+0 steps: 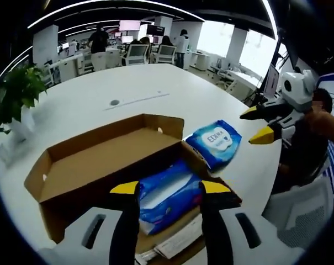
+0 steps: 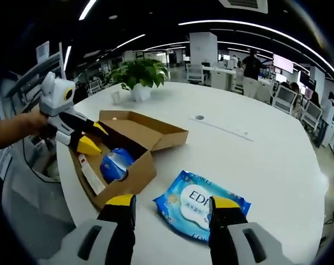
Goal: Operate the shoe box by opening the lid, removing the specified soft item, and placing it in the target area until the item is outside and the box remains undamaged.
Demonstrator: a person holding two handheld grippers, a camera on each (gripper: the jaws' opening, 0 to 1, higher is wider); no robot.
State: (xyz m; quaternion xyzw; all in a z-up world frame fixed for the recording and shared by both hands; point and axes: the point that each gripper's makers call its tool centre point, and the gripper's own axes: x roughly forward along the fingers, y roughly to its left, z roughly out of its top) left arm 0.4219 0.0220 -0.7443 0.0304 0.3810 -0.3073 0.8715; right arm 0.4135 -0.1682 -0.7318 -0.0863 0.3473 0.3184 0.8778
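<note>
The left hand-held gripper [image 1: 169, 187] hangs over the brown cardboard shoe box [image 1: 100, 160], its jaws spread wide on either side of a blue soft pack [image 1: 167, 193] lying inside, not clamping it. The right hand-held gripper [image 2: 172, 201] is open too, holding nothing, just above a blue wet-wipe packet [image 2: 202, 204] lying flat on the white round worktop [image 2: 255, 160] beside the box, its lid flipped back. A potted green plant [image 2: 140, 74] stands well behind.

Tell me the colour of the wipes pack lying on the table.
Blue, with a white label; the wipes pack shows best in the right gripper view.
</note>
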